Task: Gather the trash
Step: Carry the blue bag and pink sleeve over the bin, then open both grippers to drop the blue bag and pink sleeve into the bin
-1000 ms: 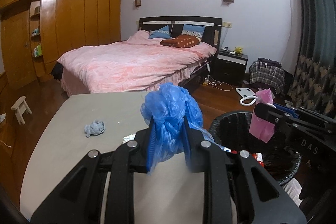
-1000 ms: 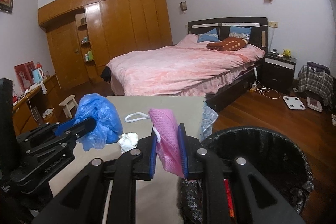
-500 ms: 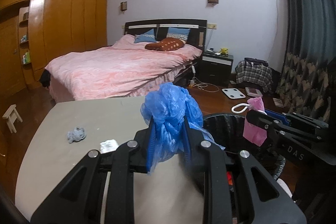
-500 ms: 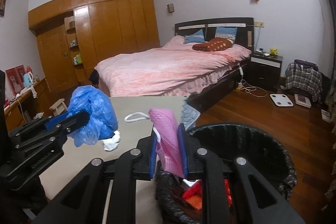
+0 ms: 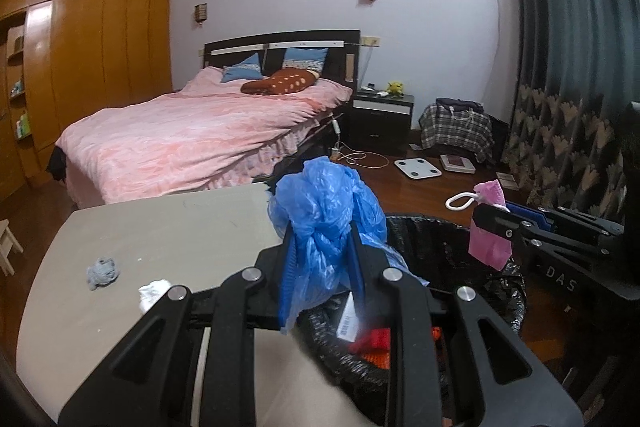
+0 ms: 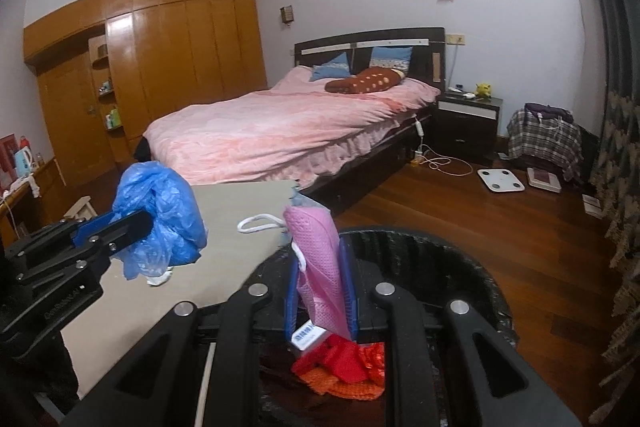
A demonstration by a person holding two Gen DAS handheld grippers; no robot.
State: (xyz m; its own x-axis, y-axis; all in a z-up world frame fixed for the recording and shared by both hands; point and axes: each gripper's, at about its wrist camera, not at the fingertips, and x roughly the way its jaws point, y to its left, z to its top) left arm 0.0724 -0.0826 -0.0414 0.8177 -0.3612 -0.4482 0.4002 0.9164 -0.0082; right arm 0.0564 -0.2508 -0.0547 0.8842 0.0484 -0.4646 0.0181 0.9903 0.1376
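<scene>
My left gripper (image 5: 322,239) is shut on a crumpled blue plastic bag (image 5: 328,199) and holds it over the near left rim of the black-lined trash bin (image 5: 448,227). My right gripper (image 6: 320,255) is shut on a pink face mask (image 6: 318,259) with a white ear loop, above the bin (image 6: 440,247). The bin holds red and orange trash (image 6: 344,367) and a white wrapper. The left gripper with the bag also shows in the right wrist view (image 6: 160,215). The right gripper with the mask shows in the left wrist view (image 5: 490,223).
A grey table (image 5: 168,227) stands left of the bin, with a grey wad (image 5: 103,271) and a white crumpled tissue (image 5: 154,293) on it. A pink bed (image 5: 192,139), wooden wardrobe, nightstand, scale (image 5: 418,169) and curtain lie beyond.
Both grippers have moved right, from over the table to over the bin, each still holding its item. The bin's contents have come into view.
</scene>
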